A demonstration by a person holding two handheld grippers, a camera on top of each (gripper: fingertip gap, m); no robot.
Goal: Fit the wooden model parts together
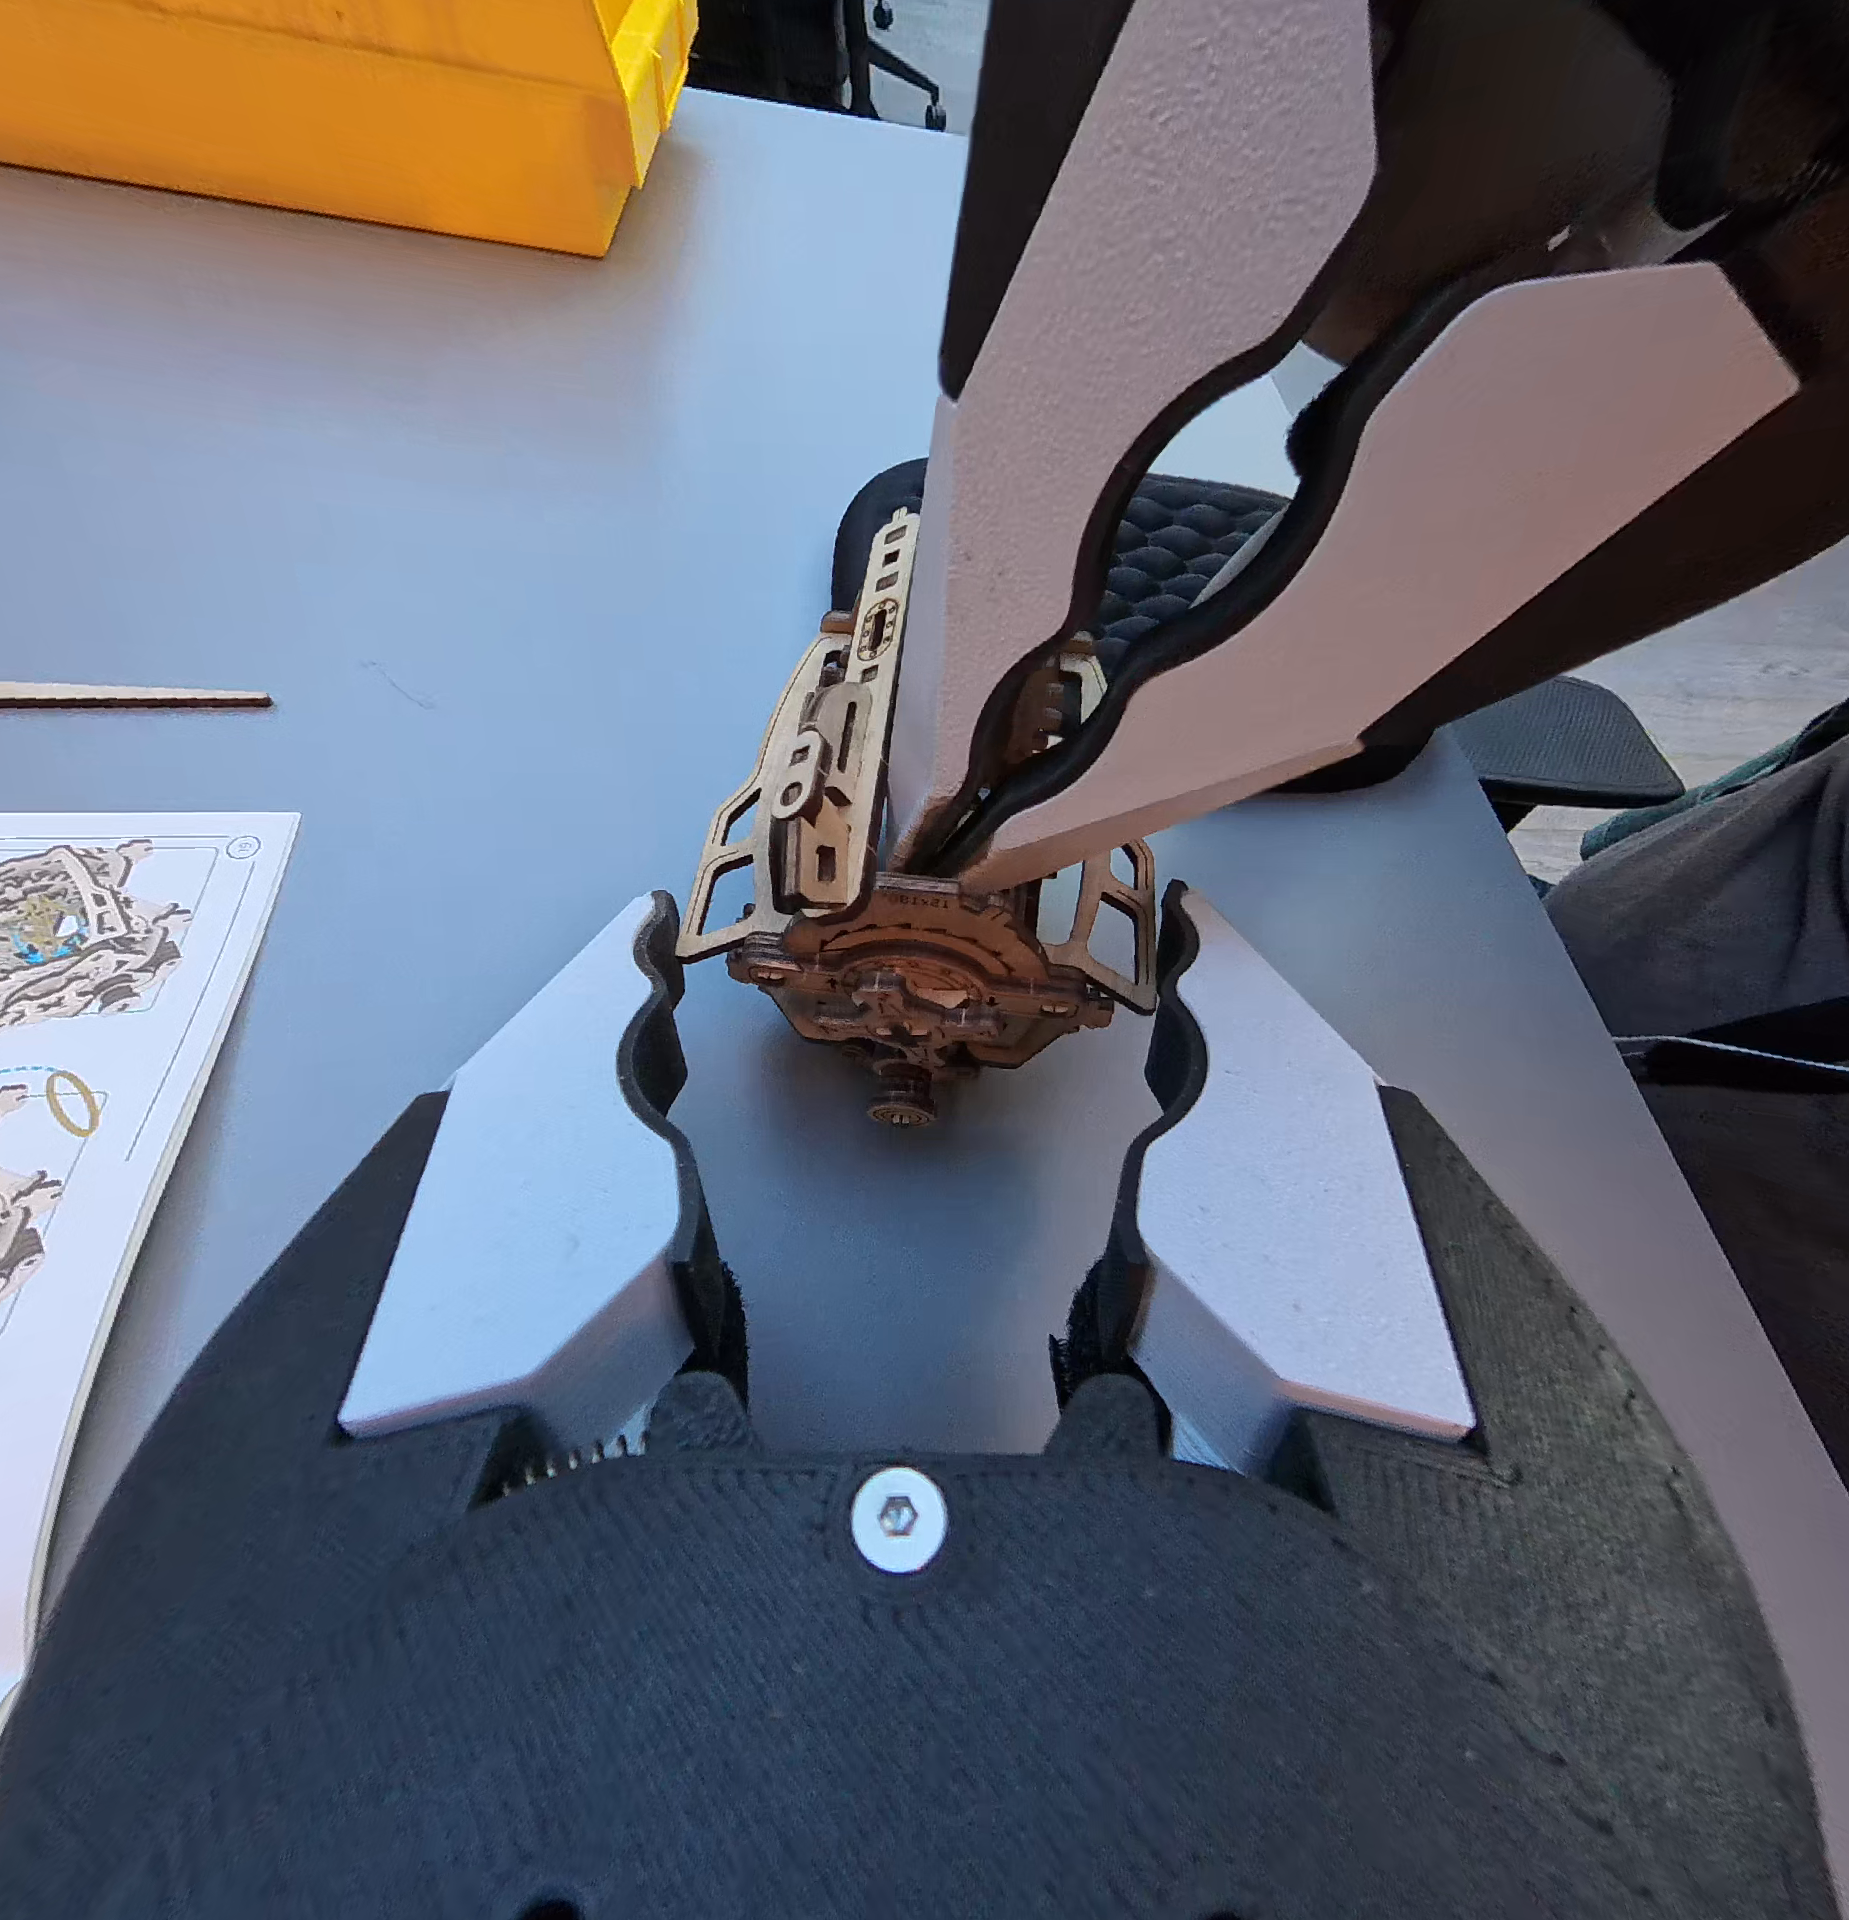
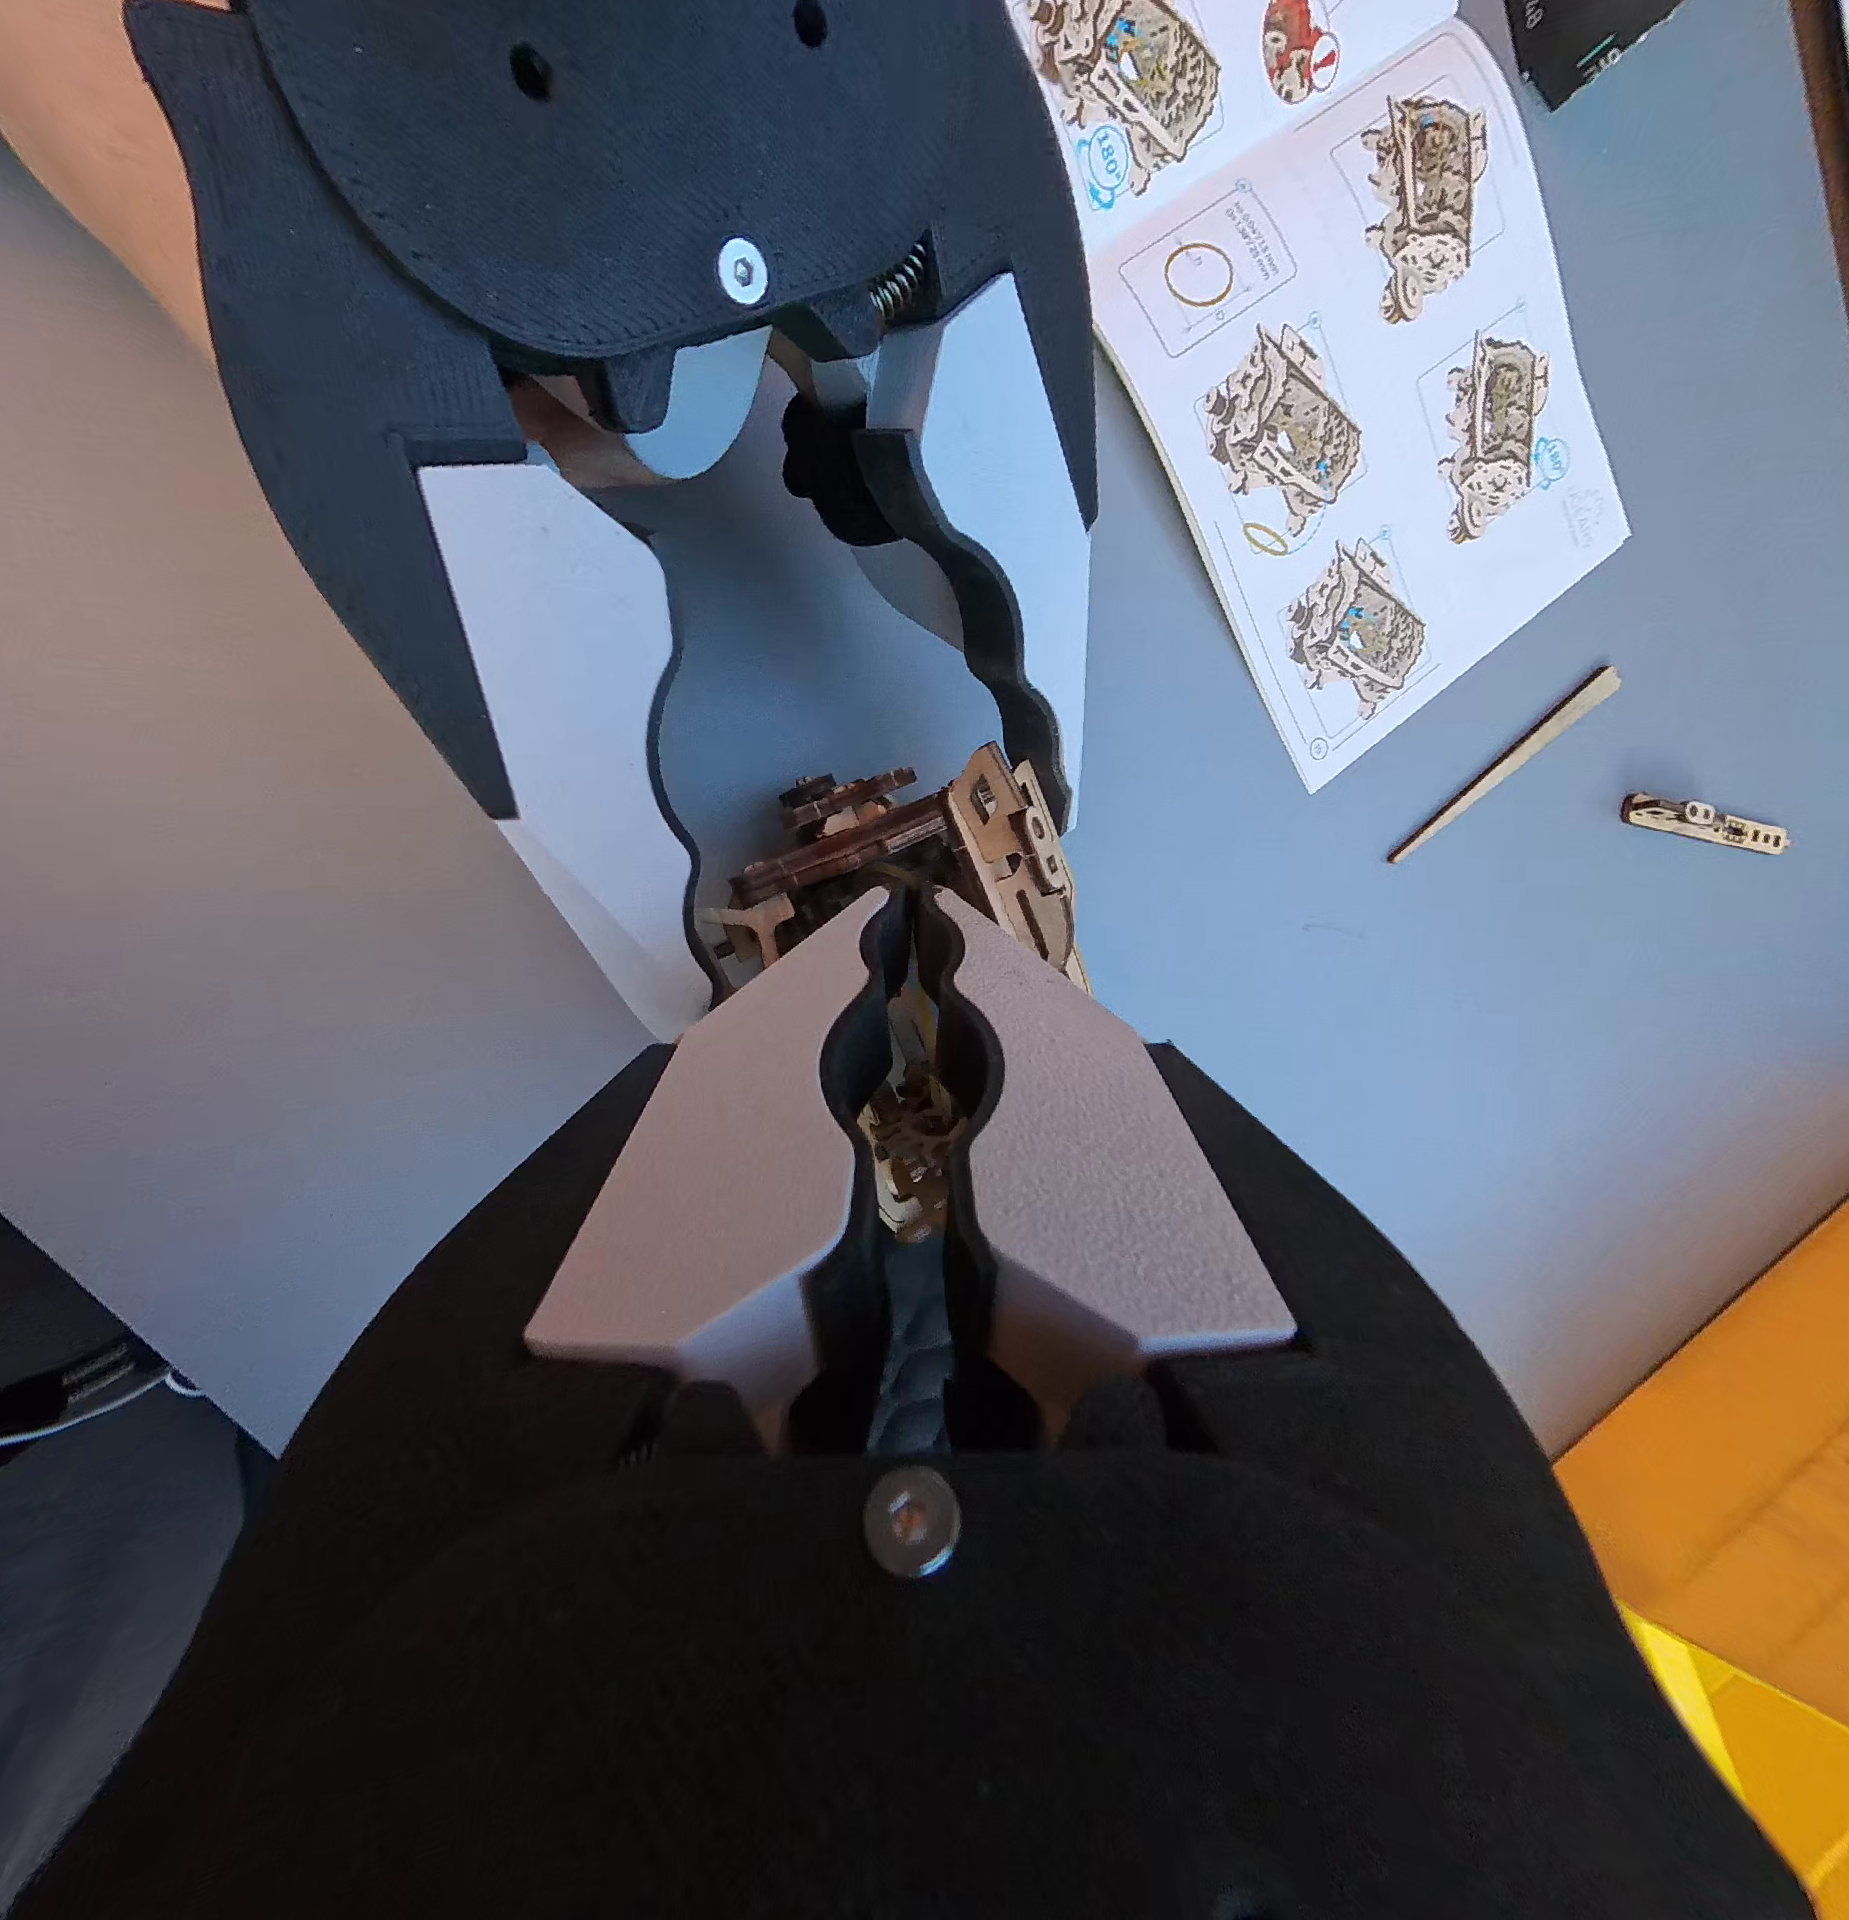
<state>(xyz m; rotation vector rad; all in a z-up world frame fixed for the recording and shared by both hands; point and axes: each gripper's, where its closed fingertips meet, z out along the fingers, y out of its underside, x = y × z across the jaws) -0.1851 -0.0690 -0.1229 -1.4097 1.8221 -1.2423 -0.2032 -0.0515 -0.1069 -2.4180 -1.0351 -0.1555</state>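
A partly built wooden model [image 1: 899,977] with gears and lattice side frames stands on the grey table [image 1: 484,468]. My left gripper [image 1: 915,935] is spread wide around it, and both fingertips touch the model's side frames. My right gripper [image 1: 935,857] comes down from the upper right onto the model's top, its jaws nearly closed. In the right wrist view, my right gripper [image 2: 912,909] pinches a thin yellowish band [image 2: 918,1023] over the model [image 2: 878,842]. The left gripper [image 2: 868,883] shows there from above, framing the model.
A yellow bin [image 1: 328,104] stands at the far left and also shows in the right wrist view [image 2: 1730,1455]. An open instruction booklet [image 2: 1315,416], a thin wooden stick [image 2: 1502,764] and a small wooden part [image 2: 1704,824] lie on the table. A black chair [image 1: 1190,561] stands past the table edge.
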